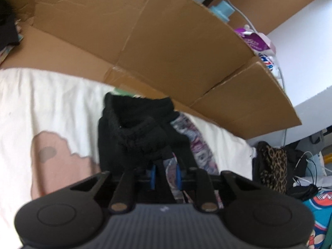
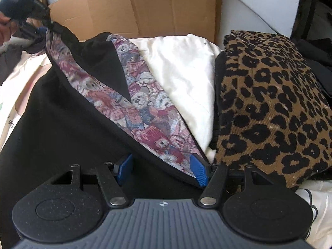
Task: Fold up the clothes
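Garment count comes to one for the task: a black garment (image 2: 62, 124) with a teddy-bear print lining (image 2: 143, 103), spread over a cream sheet (image 2: 186, 72). One leopard-print piece (image 2: 274, 103) lies at three o'clock of it, touching the sheet, and one brown cardboard box (image 2: 149, 6) stands at twelve o'clock behind everything.

Two grippers show. The left hand-held gripper (image 1: 165, 173) has its blue pads (image 1: 153, 176) drawn close together, pinching a bunched corner of the black garment; in the right wrist view that corner is lifted at ten o'clock, the cloth pulled taut up to it. The right hand-held gripper (image 2: 162, 171) has its jaws set wide, with the garment's lower edge lying between the pads; whether they press on the cloth cannot be told.

The left wrist view is blurred. Bottles behind the box are partly hidden by its flap. A hand is cut off at the left edge of the right wrist view.
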Motion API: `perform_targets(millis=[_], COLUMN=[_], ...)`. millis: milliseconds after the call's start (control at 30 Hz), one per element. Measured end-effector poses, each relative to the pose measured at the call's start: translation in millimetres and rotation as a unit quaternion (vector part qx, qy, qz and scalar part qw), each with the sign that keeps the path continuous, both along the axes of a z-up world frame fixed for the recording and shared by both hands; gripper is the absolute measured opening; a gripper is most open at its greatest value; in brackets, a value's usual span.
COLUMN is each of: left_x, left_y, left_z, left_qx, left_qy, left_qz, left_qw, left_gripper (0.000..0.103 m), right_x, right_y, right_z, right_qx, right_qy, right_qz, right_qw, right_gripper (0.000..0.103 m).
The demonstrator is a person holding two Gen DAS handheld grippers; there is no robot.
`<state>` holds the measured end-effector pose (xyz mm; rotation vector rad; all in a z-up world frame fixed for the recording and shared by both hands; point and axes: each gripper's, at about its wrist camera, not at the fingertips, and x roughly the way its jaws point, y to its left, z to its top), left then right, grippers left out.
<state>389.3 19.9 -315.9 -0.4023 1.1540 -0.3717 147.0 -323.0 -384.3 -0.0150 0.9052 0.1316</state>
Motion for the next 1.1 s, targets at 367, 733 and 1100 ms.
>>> perform_targets(millis=[367,733,1100], left_x=[35,57,80], left_y=[-37,-62,-79], left_z=[-6,-19,-50], left_qx=[0.012,0.024,0.020], left_qy=[-0.010,-0.009,0.013], left_qz=[-0.005,-0.004,0.035], left_qw=[0.9999,0.9997,0.9991], left_gripper=[0.019,0.019,0.020], right_x=[-7,-11,-15], right_y=[-14,-40,-43], right_z=[2,4,1], right_qx=[0.003,0.013,0.007], right_qy=[-0.009,-0.009,0.000], right_qz=[-0.010,-0.060,-0.060], right_qw=[1.000,0.998,0.998], right_gripper=[0.057,0.035,0.034])
